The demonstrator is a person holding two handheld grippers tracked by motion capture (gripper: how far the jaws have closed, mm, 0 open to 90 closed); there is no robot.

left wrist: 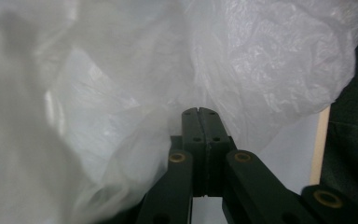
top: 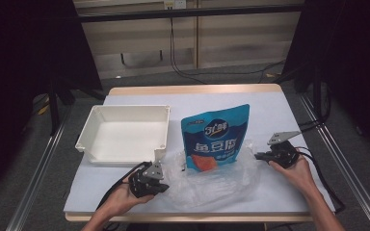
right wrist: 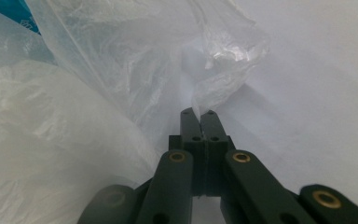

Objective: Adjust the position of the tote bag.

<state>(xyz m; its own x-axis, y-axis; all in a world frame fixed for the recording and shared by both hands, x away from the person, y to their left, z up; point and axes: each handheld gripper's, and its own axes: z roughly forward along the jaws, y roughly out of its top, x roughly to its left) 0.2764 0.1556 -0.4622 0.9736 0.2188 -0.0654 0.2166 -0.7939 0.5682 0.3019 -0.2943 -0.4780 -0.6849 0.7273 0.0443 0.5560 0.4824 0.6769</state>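
Note:
A blue snack pouch (top: 216,137) with a picture on its front sits with its lower end inside a clear plastic bag (top: 212,180) in the middle of the table. My left gripper (top: 165,186) is at the bag's left edge. In the left gripper view its jaws (left wrist: 199,112) are shut, and the bag's film (left wrist: 121,107) gathers right at their tips. My right gripper (top: 258,155) is at the bag's right edge, its jaws (right wrist: 198,114) shut on a fold of the film (right wrist: 219,88). A corner of the pouch (right wrist: 16,14) shows through the film.
An empty white tray (top: 87,134) stands left of the bag, close to my left gripper. A pale sheet (top: 279,110) covers the table. The wooden front edge (top: 183,217) lies just below both hands. Black cables (top: 325,180) trail from my right gripper.

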